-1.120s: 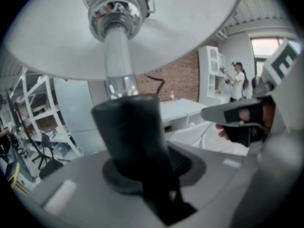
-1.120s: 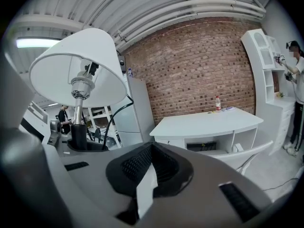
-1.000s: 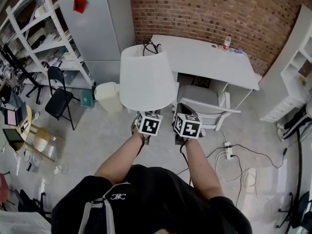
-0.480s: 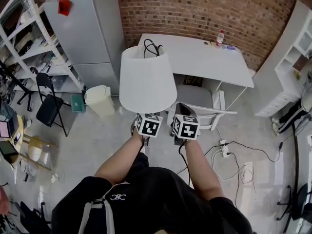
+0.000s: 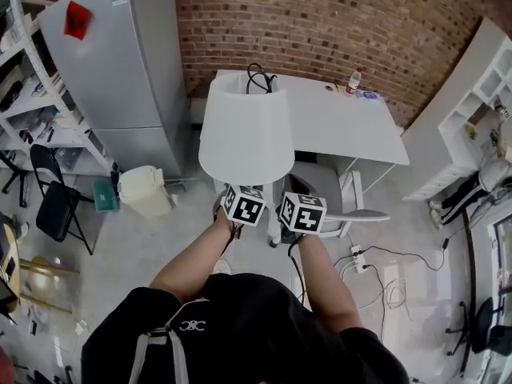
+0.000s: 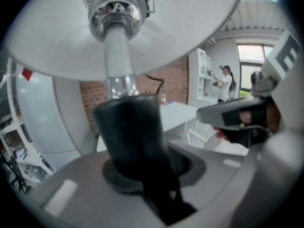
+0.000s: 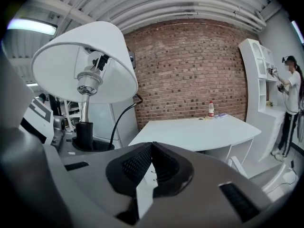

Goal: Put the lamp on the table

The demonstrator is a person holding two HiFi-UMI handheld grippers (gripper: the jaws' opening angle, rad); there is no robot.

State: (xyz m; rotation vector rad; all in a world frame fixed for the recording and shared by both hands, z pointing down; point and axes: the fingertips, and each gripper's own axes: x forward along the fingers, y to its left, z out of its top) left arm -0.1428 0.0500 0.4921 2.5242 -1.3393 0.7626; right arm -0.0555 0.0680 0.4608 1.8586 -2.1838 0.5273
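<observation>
The lamp has a white cone shade (image 5: 246, 138) on a chrome stem (image 6: 116, 56) with a black lower post (image 6: 130, 132). My left gripper (image 5: 242, 202) is shut on that black post and holds the lamp upright in the air, in front of the white table (image 5: 336, 122). The lamp's black cord (image 5: 258, 78) trails up over the table's far left corner. My right gripper (image 5: 302, 210) hangs beside the left one, shut and empty; in the right gripper view the shade (image 7: 85, 61) is at its left and the table (image 7: 199, 132) ahead.
A small bottle (image 5: 353, 80) stands near the table's back edge. A white chair (image 5: 336, 194) sits under its front. A grey fridge (image 5: 112, 70) and a white bin (image 5: 146, 190) are to the left, white shelving (image 5: 472, 110) to the right. Cables (image 5: 376, 270) lie on the floor.
The table, fridge and chair have slid lower and nearer in the head view, so the lamp has been carried closer to the table. Both grippers keep their grip and spacing.
</observation>
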